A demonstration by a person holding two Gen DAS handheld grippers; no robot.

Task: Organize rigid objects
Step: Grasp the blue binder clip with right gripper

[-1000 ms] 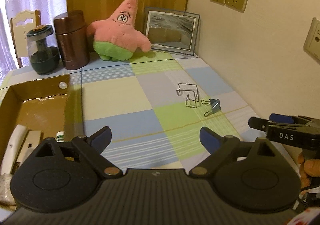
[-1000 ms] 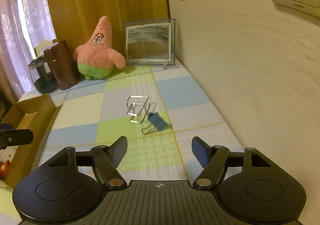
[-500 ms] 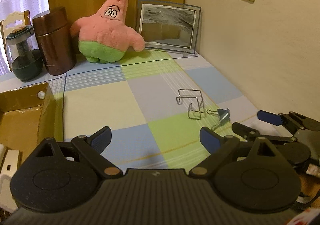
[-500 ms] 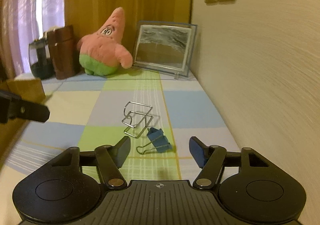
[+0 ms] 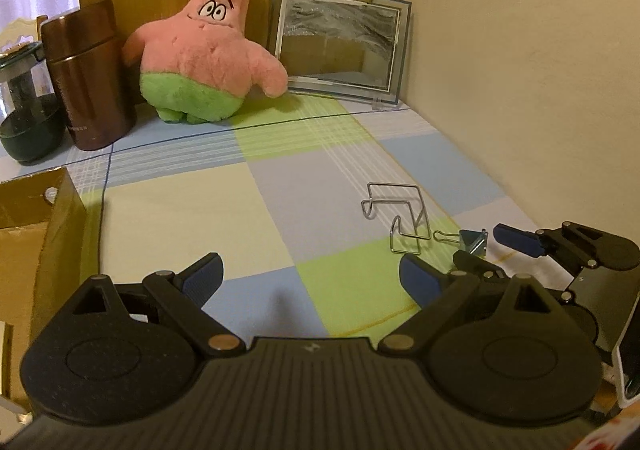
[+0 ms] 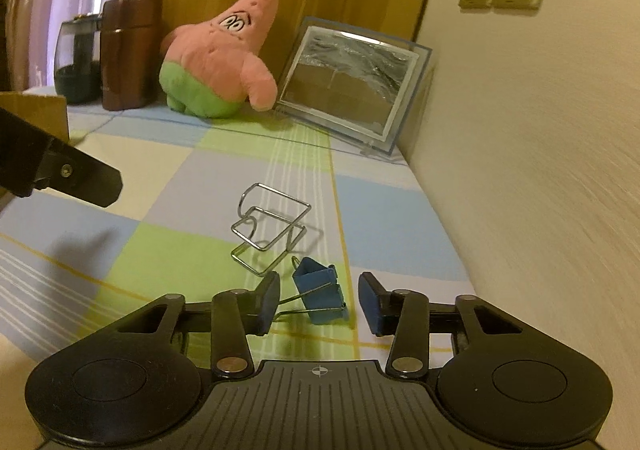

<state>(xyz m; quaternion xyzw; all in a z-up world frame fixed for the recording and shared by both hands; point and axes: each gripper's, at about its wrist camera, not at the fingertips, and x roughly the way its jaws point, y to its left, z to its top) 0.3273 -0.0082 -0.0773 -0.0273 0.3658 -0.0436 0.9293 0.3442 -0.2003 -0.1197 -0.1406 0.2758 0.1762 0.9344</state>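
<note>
A blue binder clip [image 6: 320, 296] lies on the checked tablecloth, between the open fingers of my right gripper [image 6: 318, 302], which is low over the cloth. The clip also shows in the left wrist view [image 5: 474, 242], with the right gripper [image 5: 492, 250] around it. A bent wire stand [image 6: 268, 234] lies just beyond the clip, and shows in the left wrist view [image 5: 400, 216] too. My left gripper [image 5: 310, 276] is open and empty above the cloth, left of the clip. One of its fingers [image 6: 76, 178] shows at the left of the right wrist view.
A cardboard box [image 5: 36, 242] stands at the left edge. At the back stand a pink plush star [image 5: 204, 58], a brown flask [image 5: 88, 78], a dark glass jar [image 5: 28, 122] and a framed picture [image 5: 340, 46]. The wall [image 6: 540, 170] runs close along the right.
My right gripper has moved forward and down until its open fingers flank the binder clip. My left gripper has moved forward and to the right, away from the box.
</note>
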